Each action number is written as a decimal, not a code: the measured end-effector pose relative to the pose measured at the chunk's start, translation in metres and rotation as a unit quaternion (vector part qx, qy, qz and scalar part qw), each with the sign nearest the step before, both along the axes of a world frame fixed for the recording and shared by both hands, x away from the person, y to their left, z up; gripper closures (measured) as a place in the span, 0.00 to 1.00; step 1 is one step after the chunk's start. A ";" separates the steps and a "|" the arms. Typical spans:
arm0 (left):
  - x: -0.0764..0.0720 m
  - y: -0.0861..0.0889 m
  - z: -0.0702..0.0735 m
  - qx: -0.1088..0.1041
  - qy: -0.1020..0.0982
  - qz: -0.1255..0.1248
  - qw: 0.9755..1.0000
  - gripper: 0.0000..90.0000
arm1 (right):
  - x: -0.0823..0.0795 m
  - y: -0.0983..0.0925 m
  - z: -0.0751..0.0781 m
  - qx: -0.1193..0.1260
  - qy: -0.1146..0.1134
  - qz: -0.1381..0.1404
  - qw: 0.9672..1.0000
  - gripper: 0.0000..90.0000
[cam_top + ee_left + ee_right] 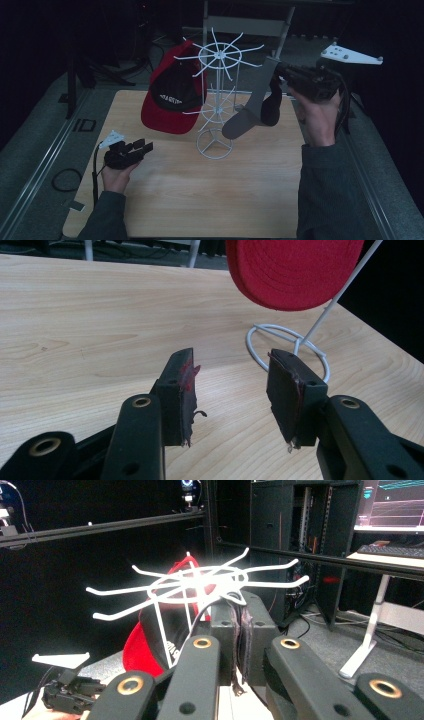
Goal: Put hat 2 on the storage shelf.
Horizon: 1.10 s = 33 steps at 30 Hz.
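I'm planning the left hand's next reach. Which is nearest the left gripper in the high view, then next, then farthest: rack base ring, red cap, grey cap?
1. Rack base ring, on the table to the left gripper's right.
2. Red cap, hanging beyond it, up and right.
3. Grey cap, across the rack, held by the right gripper.

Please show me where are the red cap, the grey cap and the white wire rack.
red cap (pixel 170 117), high view, on its red brim.
grey cap (pixel 242 122), high view, on its brim, hanging below the right gripper (pixel 280 70).
white wire rack (pixel 214 145), high view, on its round base ring.
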State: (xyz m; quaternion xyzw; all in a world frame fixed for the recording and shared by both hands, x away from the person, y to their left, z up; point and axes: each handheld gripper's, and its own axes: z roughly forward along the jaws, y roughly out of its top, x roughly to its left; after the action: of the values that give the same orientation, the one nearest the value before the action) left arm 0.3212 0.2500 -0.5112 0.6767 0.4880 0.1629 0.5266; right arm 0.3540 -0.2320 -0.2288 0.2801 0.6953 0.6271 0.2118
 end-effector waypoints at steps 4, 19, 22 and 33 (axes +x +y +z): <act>0.000 -0.001 0.000 -0.001 0.001 -0.001 1.000 0.61 | 0.002 0.003 0.003 -0.005 -0.003 -0.001 1.000 0.96; 0.001 -0.001 0.001 -0.002 -0.002 -0.002 1.000 0.61 | 0.014 0.017 0.004 -0.028 0.004 -0.014 0.999 0.96; 0.001 -0.002 0.001 -0.002 -0.002 -0.002 1.000 0.61 | 0.017 0.019 0.002 -0.032 0.007 -0.016 0.999 0.96; 0.001 -0.001 0.000 -0.002 -0.001 -0.002 1.000 0.61 | 0.029 0.025 -0.013 -0.041 0.027 -0.020 0.999 0.96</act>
State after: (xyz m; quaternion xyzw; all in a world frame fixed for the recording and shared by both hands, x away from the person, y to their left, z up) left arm 0.3226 0.2488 -0.5109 0.6762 0.4869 0.1614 0.5288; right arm 0.3835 -0.2071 -0.2415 0.3017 0.7201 0.5860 0.2169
